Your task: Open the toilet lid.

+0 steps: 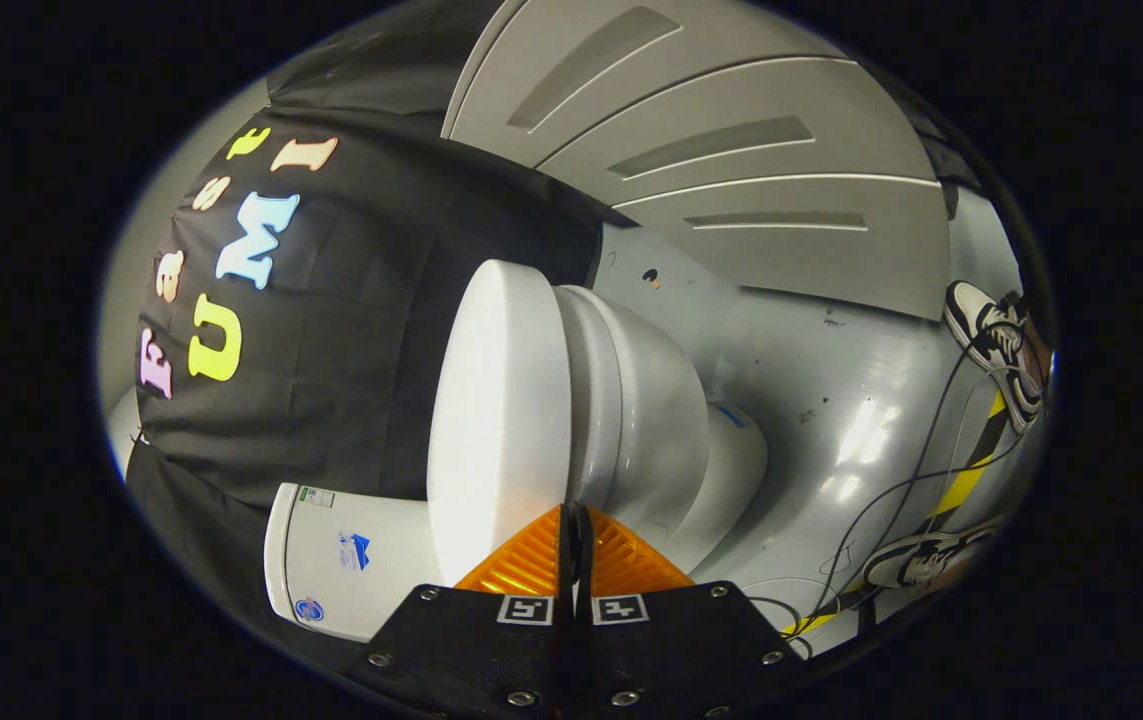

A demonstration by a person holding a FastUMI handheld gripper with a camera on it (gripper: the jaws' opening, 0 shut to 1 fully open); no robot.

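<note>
So my fingers [575,520] are pressed right together, just a thin slit between them, and I've got nothing in them. The view's rolled onto its side, so everything looks tipped over. Right ahead of the tips is the toilet [631,420]; they sit at the seam where the lid [496,410] meets the bowl, but I can't tell if they're actually touching it. The lid lies flat against the bowl, not lifted yet. The tank [351,560] is off to one side of my fingers, next to the lid, with a few stickers on it. Beyond the bowl is the grey floor [831,400], with thin cables [916,480] running over it and yellow-black tape [971,470]. Two sneakers [991,345] stand out there, well apart from the toilet.
</note>
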